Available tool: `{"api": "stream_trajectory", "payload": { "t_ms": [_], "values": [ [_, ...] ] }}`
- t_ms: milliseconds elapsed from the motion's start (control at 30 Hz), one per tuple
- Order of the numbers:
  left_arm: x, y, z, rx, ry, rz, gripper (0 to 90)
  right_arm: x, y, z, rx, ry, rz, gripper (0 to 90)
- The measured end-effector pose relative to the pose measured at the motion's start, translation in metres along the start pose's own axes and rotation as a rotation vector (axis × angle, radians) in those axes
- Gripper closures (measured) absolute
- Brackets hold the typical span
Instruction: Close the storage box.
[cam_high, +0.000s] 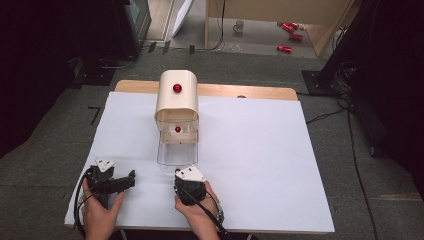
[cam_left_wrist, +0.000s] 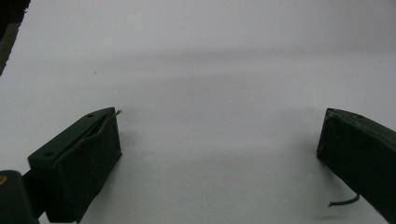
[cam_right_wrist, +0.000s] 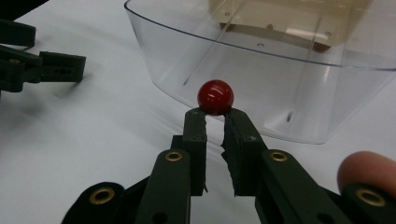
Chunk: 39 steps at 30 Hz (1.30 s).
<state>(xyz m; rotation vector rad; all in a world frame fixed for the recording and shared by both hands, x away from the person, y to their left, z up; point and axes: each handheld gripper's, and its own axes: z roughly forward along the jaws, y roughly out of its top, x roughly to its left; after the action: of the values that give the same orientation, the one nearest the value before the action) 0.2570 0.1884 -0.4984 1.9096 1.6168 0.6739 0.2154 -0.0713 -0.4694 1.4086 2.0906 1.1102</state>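
The right gripper (cam_right_wrist: 215, 114) has its jaws nearly together, clenched at the tips on the red knob (cam_right_wrist: 215, 96) of a clear drawer (cam_right_wrist: 299, 93). The knob sits right at the jaw ends, pinched from both sides, with most of the ball standing above and beyond them. Just past the knob rises the drawer's curved front wall, and further ahead, seen through the plastic, is the cream base of the box (cam_high: 177, 95) that it belongs to. In the high view the right gripper (cam_high: 186, 176) points straight at the near end of the drawer (cam_high: 177, 150), which is pulled out of the box toward the person; the box stands beyond it and carries a second red knob (cam_high: 177, 88) on its upper front, while another small red ball (cam_high: 177, 129) shows inside, under the box's lower edge. A fingertip (cam_right_wrist: 366, 168) shows at the lower right of the right gripper view, beside the gripper's arm. The left gripper (cam_high: 131, 178) lies off to the left of the right one, near it but apart, low over the white sheet (cam_high: 260, 150), and points sideways toward it. Its jaws stand wide apart, released, with bare sheet (cam_left_wrist: 210, 93) between and ahead of them, and they grasp nothing.
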Motion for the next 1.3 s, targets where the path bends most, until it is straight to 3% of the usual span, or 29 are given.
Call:
{"api": "stream_trajectory", "payload": {
  "t_ms": [300,567,1300],
  "values": [
    [0.0,0.0,0.0,0.0,0.0,0.0,0.0,-0.002,0.008,0.01,0.008,-0.002,-0.007,79.7],
    [0.0,0.0,0.0,0.0,0.0,0.0,0.0,-0.009,0.015,0.018,0.018,0.013,0.02,79.6],
    [0.0,0.0,0.0,0.0,0.0,0.0,0.0,-0.023,0.04,0.038,0.004,-0.011,0.034,79.0]
  ]
}}
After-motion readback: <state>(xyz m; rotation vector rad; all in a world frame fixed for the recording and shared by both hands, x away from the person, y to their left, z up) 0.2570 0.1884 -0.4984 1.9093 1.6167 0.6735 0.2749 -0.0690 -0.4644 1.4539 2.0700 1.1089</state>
